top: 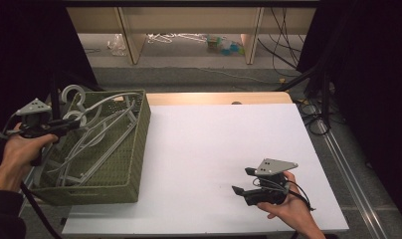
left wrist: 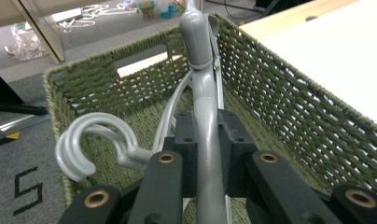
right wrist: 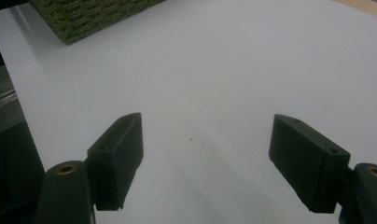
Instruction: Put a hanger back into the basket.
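Grey plastic hangers (top: pixel 97 137) lie tangled in a green woven basket (top: pixel 134 149) at the worktop's left edge; one hanger (left wrist: pixel 206 140) is gripped.

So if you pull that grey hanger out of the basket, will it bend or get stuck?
Probably it stays stiff: the grey hanger looks like thick moulded plastic, and the left gripper is clamped on its bar without it bowing. It may well snag, since other hangers lie tangled in the green basket with hooks close by. Its smooth surface might slip.

The left gripper (top: pixel 64 124) is clamped tight, arm reaching out leftward — the right gripper (top: pixel 244 180) rests low, jaws spread wide.
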The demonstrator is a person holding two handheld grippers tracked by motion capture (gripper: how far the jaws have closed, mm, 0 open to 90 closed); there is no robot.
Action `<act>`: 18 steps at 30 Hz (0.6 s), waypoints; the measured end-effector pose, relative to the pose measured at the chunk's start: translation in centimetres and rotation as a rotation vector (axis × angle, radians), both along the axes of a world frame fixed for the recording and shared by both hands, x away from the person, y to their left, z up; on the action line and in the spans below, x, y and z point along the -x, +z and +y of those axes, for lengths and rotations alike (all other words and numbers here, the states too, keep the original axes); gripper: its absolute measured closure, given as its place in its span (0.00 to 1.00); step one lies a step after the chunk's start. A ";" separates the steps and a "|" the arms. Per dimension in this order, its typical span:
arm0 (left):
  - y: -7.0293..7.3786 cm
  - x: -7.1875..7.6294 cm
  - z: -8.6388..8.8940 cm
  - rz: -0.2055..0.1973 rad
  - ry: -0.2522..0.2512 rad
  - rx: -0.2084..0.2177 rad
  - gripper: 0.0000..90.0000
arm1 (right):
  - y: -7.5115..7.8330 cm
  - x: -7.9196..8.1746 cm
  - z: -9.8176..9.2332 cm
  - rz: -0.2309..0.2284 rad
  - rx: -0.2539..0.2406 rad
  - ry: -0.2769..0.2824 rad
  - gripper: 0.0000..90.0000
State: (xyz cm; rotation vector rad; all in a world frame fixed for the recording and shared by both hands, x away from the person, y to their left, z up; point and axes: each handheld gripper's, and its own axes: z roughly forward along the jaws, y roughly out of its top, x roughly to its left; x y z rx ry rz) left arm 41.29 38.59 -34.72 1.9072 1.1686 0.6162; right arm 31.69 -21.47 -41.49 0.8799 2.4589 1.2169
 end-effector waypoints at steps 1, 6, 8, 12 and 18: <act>-0.1 -0.1 0.0 0.004 -0.002 -0.005 0.88 | 0.0 0.0 0.0 0.003 0.000 0.000 0.30; -0.8 -0.4 -0.1 0.013 0.004 0.021 0.88 | -0.1 0.0 0.0 0.007 -0.001 0.000 0.30; -1.0 -0.3 0.0 0.018 0.004 0.011 0.88 | -0.1 -0.1 0.0 0.010 0.001 0.004 0.30; -1.8 -0.5 0.0 0.046 -0.006 0.010 0.88 | -0.1 -0.1 0.0 0.008 -0.001 0.002 0.30; -3.3 -0.7 -0.2 0.072 0.011 0.026 0.88 | -0.2 -0.1 0.0 0.015 0.000 -0.005 0.30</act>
